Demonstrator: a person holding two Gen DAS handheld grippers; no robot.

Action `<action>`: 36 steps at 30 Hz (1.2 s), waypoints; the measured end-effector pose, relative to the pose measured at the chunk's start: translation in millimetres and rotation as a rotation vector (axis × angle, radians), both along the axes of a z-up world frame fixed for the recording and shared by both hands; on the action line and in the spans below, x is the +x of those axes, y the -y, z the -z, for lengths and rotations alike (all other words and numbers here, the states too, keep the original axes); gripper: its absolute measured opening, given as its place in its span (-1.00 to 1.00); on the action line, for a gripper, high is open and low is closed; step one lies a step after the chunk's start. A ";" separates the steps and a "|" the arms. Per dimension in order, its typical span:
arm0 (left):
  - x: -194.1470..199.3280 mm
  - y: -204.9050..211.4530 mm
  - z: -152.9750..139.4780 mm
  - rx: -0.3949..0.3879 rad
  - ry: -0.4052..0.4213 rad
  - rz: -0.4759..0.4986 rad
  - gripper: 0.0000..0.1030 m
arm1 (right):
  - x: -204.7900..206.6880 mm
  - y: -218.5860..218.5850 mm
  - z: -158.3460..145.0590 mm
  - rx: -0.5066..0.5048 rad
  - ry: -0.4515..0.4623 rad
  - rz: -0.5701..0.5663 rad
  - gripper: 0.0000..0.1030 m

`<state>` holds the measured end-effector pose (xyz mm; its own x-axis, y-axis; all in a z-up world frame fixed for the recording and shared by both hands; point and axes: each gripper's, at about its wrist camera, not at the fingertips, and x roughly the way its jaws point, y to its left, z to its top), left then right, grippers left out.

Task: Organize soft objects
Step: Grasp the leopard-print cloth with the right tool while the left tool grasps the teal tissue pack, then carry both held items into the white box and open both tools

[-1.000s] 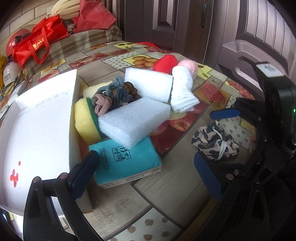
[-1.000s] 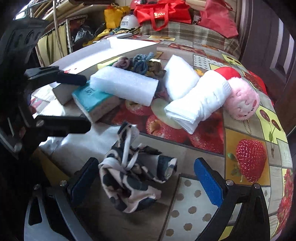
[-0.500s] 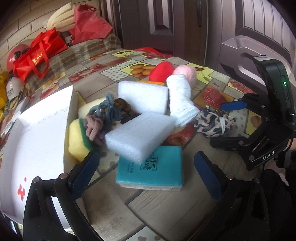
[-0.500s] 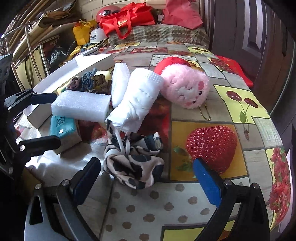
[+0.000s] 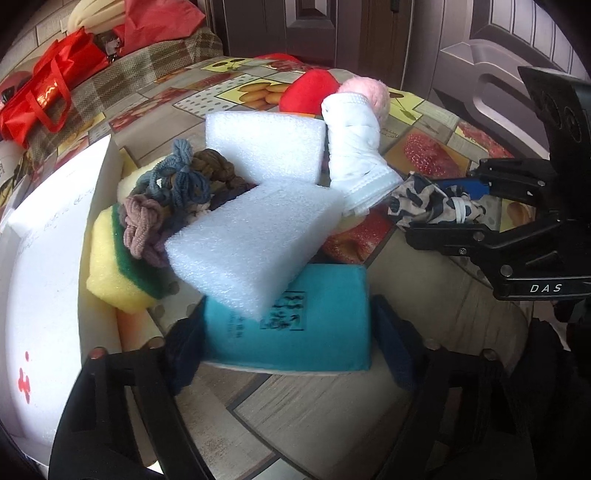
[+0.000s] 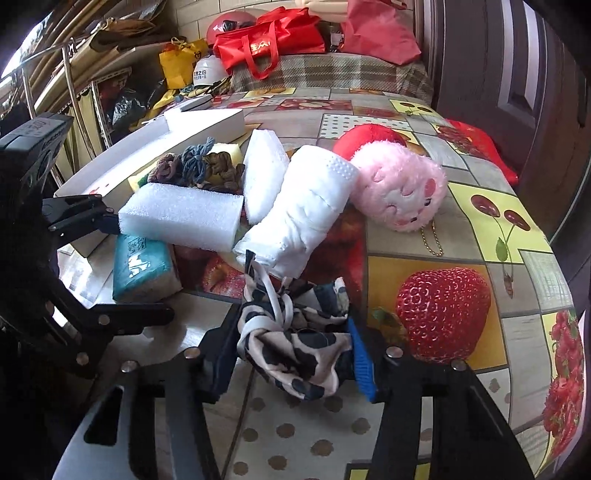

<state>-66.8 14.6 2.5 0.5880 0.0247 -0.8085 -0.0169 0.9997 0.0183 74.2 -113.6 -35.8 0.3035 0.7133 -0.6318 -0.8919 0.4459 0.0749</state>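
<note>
My left gripper (image 5: 288,343) is shut on the teal tissue pack (image 5: 295,325), its pads against both sides; the pack also shows in the right wrist view (image 6: 142,267). A white foam block (image 5: 255,236) leans on the pack. My right gripper (image 6: 291,354) is shut on the black-and-white patterned cloth (image 6: 295,343), seen from the left wrist as well (image 5: 432,203). Behind lie a second foam block (image 5: 266,146), a rolled white cloth (image 6: 306,218), a pink plush (image 6: 399,192), knotted hair ties (image 5: 177,184) and a yellow-green sponge (image 5: 114,266).
An open white box (image 5: 48,258) stands at the left of the pile. The table has a fruit-print cloth (image 6: 443,314). Red bags (image 6: 266,44) and clutter sit on a checked seat behind. A dark door (image 5: 332,26) is at the back.
My left gripper moved forward and closed on the teal tissue pack. My right gripper closed on the patterned cloth, which was lying between its open jaws before.
</note>
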 end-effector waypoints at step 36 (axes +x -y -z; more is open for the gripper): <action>-122.2 -102.7 -60.4 0.197 0.640 -0.527 0.44 | -25.9 0.1 -64.4 0.491 0.258 0.236 -0.16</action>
<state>-188.9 117.3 62.9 0.8023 0.5289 -0.2767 -0.5456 0.8378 0.0196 48.3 -113.7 28.5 0.5891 0.7974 -0.1307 -0.7896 0.6025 0.1164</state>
